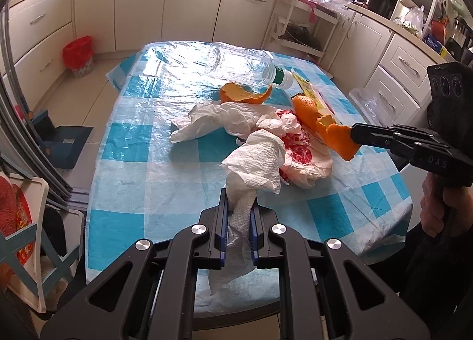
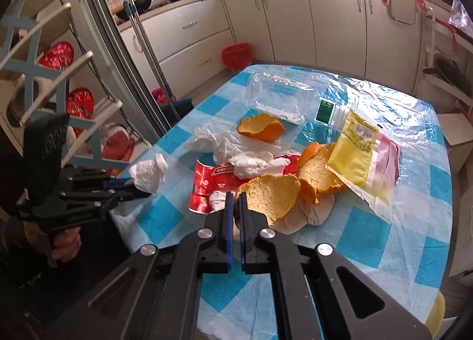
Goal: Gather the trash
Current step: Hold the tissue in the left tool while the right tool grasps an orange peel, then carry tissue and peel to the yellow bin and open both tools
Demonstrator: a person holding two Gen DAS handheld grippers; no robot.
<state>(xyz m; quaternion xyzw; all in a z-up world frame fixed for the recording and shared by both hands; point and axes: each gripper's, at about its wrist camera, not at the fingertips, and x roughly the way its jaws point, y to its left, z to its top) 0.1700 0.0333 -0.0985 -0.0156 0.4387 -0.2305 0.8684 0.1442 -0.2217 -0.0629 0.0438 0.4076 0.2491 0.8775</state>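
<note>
My left gripper (image 1: 239, 195) is shut on a white paper towel (image 1: 257, 162), which hangs between its pads above the near end of the table. In the right wrist view that gripper (image 2: 139, 187) shows at the left with the towel (image 2: 147, 174). My right gripper (image 2: 235, 196) is shut on the rim of a large orange peel (image 2: 272, 195), lifted a little off the pile; the left wrist view shows it (image 1: 353, 133) pinching that peel (image 1: 337, 135). On the cloth lie another peel (image 2: 260, 127), crumpled tissues (image 1: 218, 121), a red wrapper (image 2: 207, 186), a yellow packet (image 2: 354, 150) and a clear plastic bottle (image 1: 239, 61).
The table (image 1: 133, 162) wears a blue-and-white checked cloth under plastic film. A bin with a red liner (image 1: 77, 54) stands on the floor by the far cabinets. A blue-and-white rack (image 2: 59, 79) and a mop handle (image 2: 139, 29) stand at the table's left.
</note>
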